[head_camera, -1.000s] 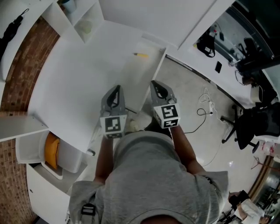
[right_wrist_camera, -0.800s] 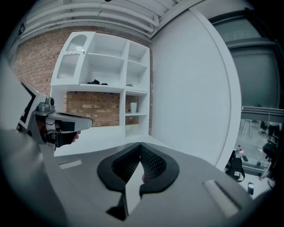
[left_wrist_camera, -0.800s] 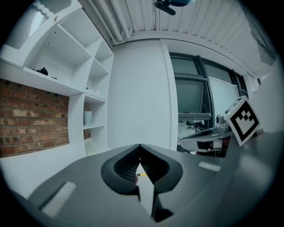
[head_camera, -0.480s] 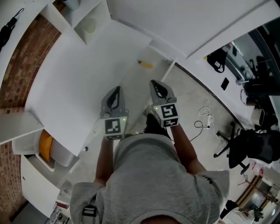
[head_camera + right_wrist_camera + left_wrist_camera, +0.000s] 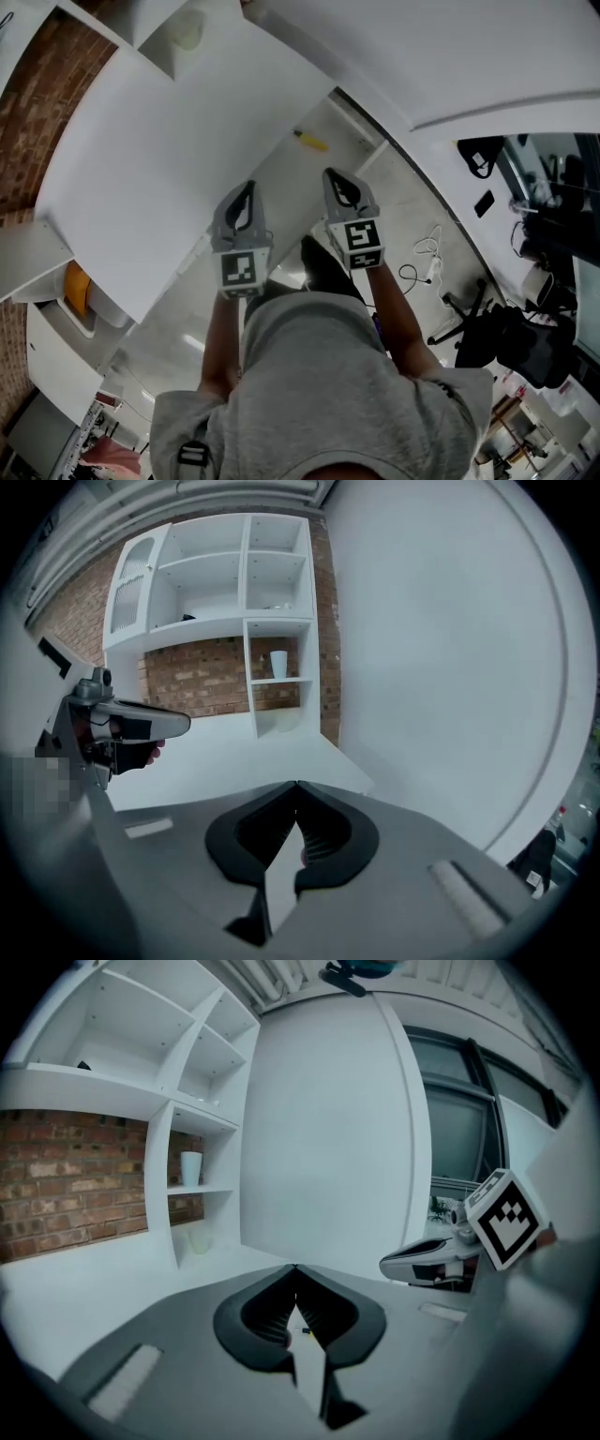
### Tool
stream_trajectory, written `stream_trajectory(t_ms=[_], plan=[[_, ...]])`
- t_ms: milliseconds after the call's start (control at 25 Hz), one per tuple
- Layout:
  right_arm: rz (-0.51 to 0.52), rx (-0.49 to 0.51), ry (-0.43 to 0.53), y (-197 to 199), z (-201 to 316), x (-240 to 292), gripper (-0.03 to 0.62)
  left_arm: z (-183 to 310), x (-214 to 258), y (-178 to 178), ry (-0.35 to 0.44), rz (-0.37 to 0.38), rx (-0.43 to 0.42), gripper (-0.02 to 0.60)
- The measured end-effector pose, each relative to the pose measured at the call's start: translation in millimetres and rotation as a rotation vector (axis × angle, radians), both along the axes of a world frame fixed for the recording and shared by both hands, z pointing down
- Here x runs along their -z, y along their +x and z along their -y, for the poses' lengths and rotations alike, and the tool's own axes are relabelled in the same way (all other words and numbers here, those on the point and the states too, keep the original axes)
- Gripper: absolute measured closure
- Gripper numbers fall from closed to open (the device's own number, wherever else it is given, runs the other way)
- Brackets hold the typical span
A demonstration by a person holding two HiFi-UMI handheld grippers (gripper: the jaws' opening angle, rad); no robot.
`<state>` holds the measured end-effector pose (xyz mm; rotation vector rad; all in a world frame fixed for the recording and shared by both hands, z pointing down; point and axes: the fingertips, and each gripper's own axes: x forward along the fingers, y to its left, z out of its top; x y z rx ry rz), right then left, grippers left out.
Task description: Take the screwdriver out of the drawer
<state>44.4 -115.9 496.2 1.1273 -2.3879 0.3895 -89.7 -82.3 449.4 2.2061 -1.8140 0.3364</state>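
A small yellow-handled screwdriver (image 5: 311, 142) lies in the open white drawer (image 5: 367, 157) beside the white desk (image 5: 159, 159). In the head view both grippers are held side by side in the air, short of the screwdriver. My left gripper (image 5: 248, 185) is down-left of it, my right gripper (image 5: 331, 174) just below it. Both are shut with their tips touching and nothing between them. In the left gripper view the left gripper (image 5: 296, 1267) points at the desk and the right gripper (image 5: 427, 1262) shows at the right. The right gripper (image 5: 297, 784) faces the white wall.
A white shelf unit with a cup (image 5: 278, 663) stands against a brick wall. An orange thing sits in a white bin (image 5: 78, 281) at the left. Cables (image 5: 427, 248) lie on the floor and an office chair (image 5: 511, 342) stands at the right. The person's shoe (image 5: 323, 267) is below the grippers.
Both grippers have moved forward and lower towards the drawer, side by side and still shut. The screwdriver now shows closer to their tips.
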Motion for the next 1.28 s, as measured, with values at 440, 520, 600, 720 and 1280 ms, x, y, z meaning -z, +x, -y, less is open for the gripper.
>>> stream_trajectory(t_ms=[440,520,600,720,1280], plan=[[-0.15,0.173,-0.1,-7,50,-94,0.591,25,-89,4,-0.146,-0.047,0.118,0.569],[-0.171,0.204,-0.119,-12,53,-110,0.591,21,-106,3,-0.179,-0.057,0.138,0.569],[-0.186,0.223,-0.139,-15,59,-125,0.591,19,-123,3,-0.206,-0.067,0.155,0.569],[-0.213,0.245,-0.161,-15,69,-147,0.591,21,-144,6,-0.235,-0.07,0.164,0.569],[-0.386,0.344,-0.317,-29,92,-226,0.428,17,-188,3,-0.301,-0.1,0.198,0.569]])
